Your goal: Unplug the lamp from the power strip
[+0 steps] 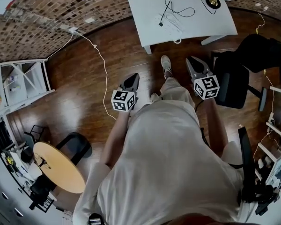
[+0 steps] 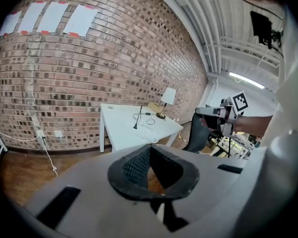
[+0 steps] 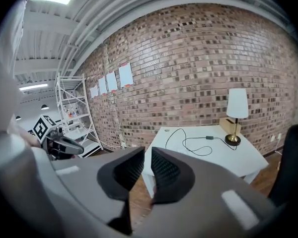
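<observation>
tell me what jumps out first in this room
A white table by the brick wall, with a lamp at its far right corner and a black cord looped across the top. Nearer, the left gripper and right gripper both point toward it above the wooden floor.

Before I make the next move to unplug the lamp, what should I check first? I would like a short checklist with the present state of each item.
1. The lamp stands upright on the white table: ok.
2. Its black cable lies loose on the tabletop: ok.
3. Plug seated in the power strip: cannot tell, no view shows the strip clearly.
4. The left gripper is empty, jaws together: ok.
5. The right gripper is empty, jaws together: ok.
6. Table within reach: not ok. The wooden floor lies between both grippers and it, and the black chair stands close on the right.
</observation>
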### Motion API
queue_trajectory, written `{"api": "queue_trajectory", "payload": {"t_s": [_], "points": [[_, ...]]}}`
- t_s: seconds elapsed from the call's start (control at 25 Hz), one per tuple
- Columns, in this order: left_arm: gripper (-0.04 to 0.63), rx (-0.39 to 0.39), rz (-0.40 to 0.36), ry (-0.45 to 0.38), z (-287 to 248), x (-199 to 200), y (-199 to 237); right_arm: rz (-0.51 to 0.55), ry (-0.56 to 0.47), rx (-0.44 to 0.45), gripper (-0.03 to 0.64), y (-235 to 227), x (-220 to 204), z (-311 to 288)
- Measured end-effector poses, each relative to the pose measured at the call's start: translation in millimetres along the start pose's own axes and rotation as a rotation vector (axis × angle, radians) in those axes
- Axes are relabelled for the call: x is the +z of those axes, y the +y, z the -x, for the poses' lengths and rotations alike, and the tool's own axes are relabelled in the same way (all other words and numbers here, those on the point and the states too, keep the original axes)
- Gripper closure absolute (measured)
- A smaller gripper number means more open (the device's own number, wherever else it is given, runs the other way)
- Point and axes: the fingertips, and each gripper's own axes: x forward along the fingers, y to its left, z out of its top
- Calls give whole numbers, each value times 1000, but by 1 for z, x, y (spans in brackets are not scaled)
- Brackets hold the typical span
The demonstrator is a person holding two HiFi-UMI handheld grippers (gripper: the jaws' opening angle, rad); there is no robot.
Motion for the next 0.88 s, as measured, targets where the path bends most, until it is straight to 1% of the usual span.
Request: {"api": "queue_trajectory", "payload": {"t_s": [0.2, 0.32, 0.4, 0.56, 0.64, 0.76, 0.88], "points": [[592, 6, -22, 66, -49, 28, 17, 5, 50, 47, 588, -33, 15, -61], [592, 11, -43, 95, -83, 51, 22, 40, 95, 74, 588, -52, 19, -93], [592, 11, -72, 120, -105, 63, 22, 60, 124, 99, 588, -62, 21, -113], [592, 7, -150, 176, -145, 79, 20, 67, 163, 145, 588, -82, 24, -149], [592, 3, -149, 191, -163, 86, 20, 67, 184, 161, 588, -92, 26, -164], [592, 10, -120, 210, -183, 93, 25, 83, 244, 185, 588, -105, 18, -187], [591, 29, -125, 247, -199, 92, 30, 157, 311, 217, 588, -115, 2, -208]]}}
